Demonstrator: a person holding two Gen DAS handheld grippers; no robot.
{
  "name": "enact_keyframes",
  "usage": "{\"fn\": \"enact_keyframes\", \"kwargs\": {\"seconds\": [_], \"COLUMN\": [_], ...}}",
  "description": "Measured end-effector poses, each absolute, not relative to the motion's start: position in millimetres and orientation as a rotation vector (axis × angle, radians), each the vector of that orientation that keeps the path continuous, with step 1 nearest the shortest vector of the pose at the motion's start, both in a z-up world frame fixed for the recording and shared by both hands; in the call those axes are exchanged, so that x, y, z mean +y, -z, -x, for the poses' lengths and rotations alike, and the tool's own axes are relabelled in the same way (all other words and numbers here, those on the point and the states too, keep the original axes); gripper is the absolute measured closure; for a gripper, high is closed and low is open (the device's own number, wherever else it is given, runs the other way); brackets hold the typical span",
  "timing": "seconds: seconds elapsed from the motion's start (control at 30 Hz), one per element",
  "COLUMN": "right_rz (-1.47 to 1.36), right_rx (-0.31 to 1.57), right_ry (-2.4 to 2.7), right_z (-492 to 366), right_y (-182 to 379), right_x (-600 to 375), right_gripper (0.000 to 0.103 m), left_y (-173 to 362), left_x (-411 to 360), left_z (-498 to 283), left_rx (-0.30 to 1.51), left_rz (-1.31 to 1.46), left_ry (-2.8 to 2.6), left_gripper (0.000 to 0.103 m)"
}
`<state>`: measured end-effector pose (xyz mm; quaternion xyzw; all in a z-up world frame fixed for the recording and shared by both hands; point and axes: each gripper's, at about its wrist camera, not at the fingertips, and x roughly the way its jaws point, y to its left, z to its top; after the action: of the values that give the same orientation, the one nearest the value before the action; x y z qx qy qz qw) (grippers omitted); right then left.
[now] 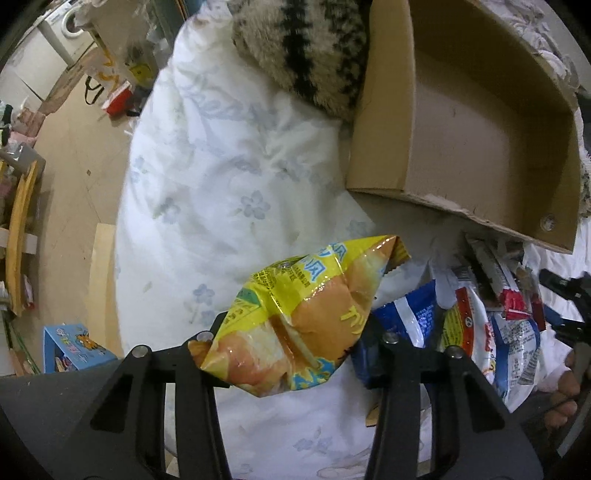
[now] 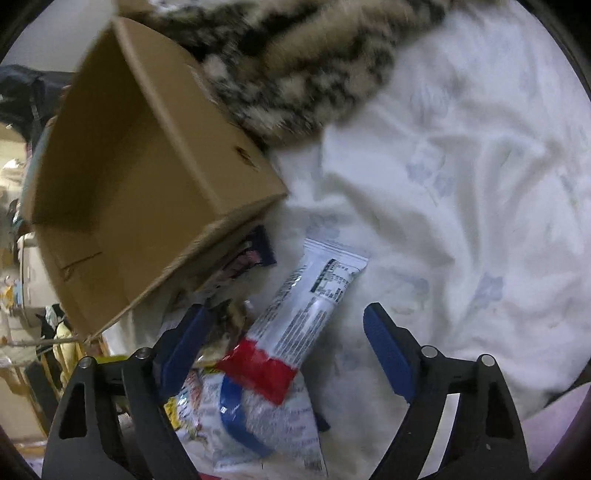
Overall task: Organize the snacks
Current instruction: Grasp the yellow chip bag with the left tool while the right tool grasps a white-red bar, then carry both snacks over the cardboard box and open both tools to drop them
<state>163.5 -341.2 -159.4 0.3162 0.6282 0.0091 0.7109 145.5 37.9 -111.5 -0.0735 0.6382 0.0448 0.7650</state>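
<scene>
White duvet with pale blue flower print, rumpled; furry striped blanket at its far end. Beige floor. White washing machine in far corner. Wooden shelving, left. Blue carton on floor.

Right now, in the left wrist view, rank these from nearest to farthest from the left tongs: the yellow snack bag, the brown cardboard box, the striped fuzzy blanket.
1. Yellow snack bag: between the fingers of the left tongs, which appear to grip it.
2. Brown cardboard box: open, up and to the right on the white floral bedding.
3. Striped fuzzy blanket: at the top, beyond the box's left wall.
</scene>
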Motion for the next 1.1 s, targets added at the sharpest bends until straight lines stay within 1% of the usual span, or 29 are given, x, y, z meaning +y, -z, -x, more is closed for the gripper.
{"fn": "enact_keyframes", "kwargs": {"seconds": [0.03, 0.07, 0.13, 0.17, 0.2, 0.23, 0.33, 0.37, 0.67, 0.8, 0.93, 1.03, 1.1], "right_rz": [-0.713, -0.726, -0.737, -0.736, -0.736, -0.728, -0.729, -0.738, -0.765, -0.735, -0.727, -0.705, -0.690], "right_rx": [1.406, 1.420, 1.433, 1.429, 1.426, 1.426, 1.403, 1.391, 1.235, 1.050, 0.866, 0.791, 0.770], "right_ry": [-0.012, -0.007, -0.004, -0.010, -0.021, -0.021, -0.022, -0.025, -0.023, 0.035, -0.060, -0.160, -0.221], "right_z": [-164.5, -165.3, -166.5, -166.8, -166.9, -166.4, -161.0, -157.6, -121.7, -104.9, -100.6, -103.8, -104.6], "right_y": [165.1, 171.0, 177.4, 178.2, 177.7, 176.9, 171.0, 167.2, 125.8, 85.1, 47.8, 25.8, 14.9], "right_x": [-341.5, -341.8, -342.4, -342.6, -343.2, -344.1, -351.7, -355.6, -387.7, -403.1, -393.5, -381.2, -368.0], "right_gripper": [0.020, 0.023, 0.032, 0.045, 0.066, 0.073, 0.085, 0.087, 0.087, 0.087, 0.087, 0.087, 0.087], "left_y": [109.7, 106.8, 102.1, 99.2, 98.0, 96.5, 95.3, 93.9, 78.7, 61.4, 29.6, 6.2, -3.6], "left_x": [38.3, 38.2, 37.6, 36.4, 36.4, 36.4, 37.5, 38.8, 45.6, 62.9, 70.2, 60.4, 51.5], "left_z": [-145.8, -146.0, -146.3, -145.7, -146.1, -146.3, -143.7, -144.7, -138.2, -134.6, -129.6, -127.4, -128.2], "left_rx": [1.379, 1.366, 1.348, 1.341, 1.336, 1.332, 1.328, 1.326, 1.269, 1.209, 1.080, 1.000, 0.979], "left_rz": [0.160, 0.156, 0.146, 0.143, 0.144, 0.146, 0.156, 0.158, 0.163, 0.200, 0.243, 0.235, 0.220], "left_ry": [-0.098, -0.102, -0.106, -0.106, -0.107, -0.110, -0.112, -0.113, -0.146, -0.215, -0.228, -0.159, -0.109], "left_gripper": [0.061, 0.061, 0.061, 0.061, 0.061, 0.061, 0.061, 0.061, 0.061, 0.061, 0.061, 0.061, 0.061]}}
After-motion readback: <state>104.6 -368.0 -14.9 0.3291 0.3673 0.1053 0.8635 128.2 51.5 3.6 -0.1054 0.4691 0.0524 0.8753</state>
